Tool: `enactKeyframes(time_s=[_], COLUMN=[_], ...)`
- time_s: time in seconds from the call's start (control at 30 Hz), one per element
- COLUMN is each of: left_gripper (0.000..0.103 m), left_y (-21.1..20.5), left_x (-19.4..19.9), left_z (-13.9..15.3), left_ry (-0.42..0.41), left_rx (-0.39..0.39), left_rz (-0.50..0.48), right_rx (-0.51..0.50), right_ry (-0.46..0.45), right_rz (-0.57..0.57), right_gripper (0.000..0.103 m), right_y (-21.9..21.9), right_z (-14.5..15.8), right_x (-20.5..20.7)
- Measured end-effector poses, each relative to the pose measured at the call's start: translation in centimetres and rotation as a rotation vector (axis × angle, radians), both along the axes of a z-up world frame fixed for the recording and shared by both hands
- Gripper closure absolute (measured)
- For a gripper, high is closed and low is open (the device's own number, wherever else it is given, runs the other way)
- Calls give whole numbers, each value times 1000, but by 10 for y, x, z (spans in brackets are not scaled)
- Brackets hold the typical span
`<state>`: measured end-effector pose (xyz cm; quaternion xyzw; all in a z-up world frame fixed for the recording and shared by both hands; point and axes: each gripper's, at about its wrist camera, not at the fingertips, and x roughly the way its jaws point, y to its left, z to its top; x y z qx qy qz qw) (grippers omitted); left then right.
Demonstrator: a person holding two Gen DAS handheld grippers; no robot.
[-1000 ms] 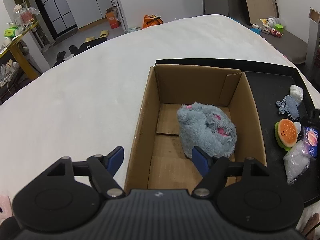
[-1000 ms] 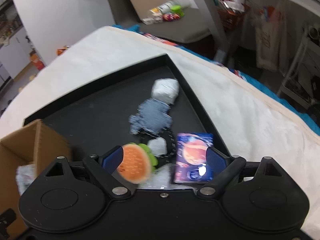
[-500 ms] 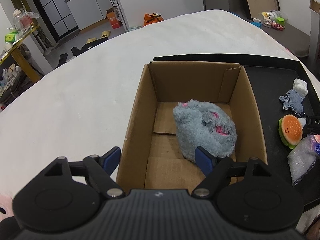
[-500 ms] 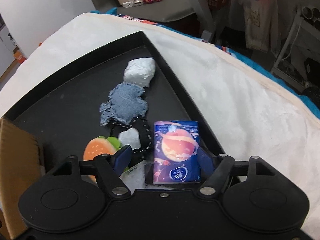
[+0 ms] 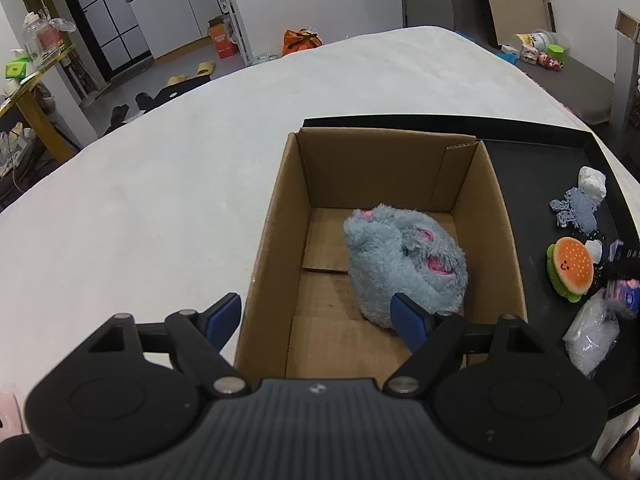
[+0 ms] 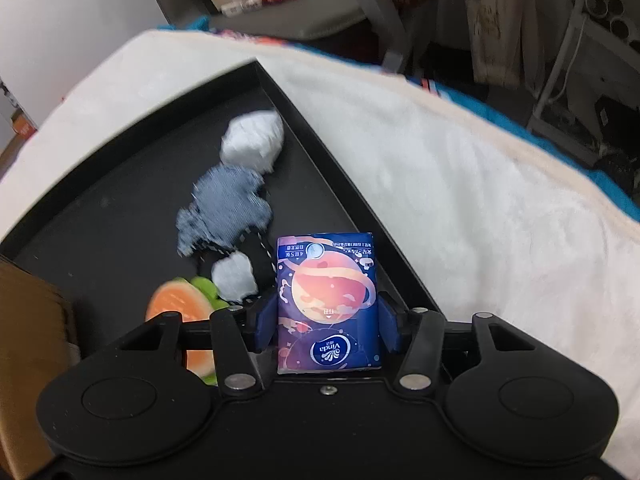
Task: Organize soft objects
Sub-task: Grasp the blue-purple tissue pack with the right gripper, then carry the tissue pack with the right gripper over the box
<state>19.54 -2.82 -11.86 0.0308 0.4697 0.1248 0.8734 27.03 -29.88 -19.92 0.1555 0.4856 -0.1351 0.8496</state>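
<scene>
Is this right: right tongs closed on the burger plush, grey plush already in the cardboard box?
Not quite. The right tongs have just been closing on the blue tissue pack, not the burger plush, which lies beside it in the right wrist view. The grey plush is in the cardboard box.

In the right wrist view, we lose the lower edge of the tissue pack (image 6: 329, 304) behind the claw's body, which also covers much of the burger toy (image 6: 176, 304). The white wad (image 6: 253, 142) and denim scrap (image 6: 224, 208) are smeared by blur. The box (image 6: 28, 344) is cut by the left edge. In the left wrist view, the right claw (image 5: 624, 276) is cropped at the frame's edge, and the tray (image 5: 520, 160) runs off it.
</scene>
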Motion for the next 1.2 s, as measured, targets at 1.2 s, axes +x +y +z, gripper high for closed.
enactKeyframes(time_s=[1.2], left_gripper=[26], left_y=[34], left_x=[-5], left_z=[4], left_ry=[-34], left_rx=[-51], left_rz=[64], right_rx=[211], right_ry=[-310], right_rz=[376], right_gripper=[53], right_y=[61], right_z=[84], right_x=[-20])
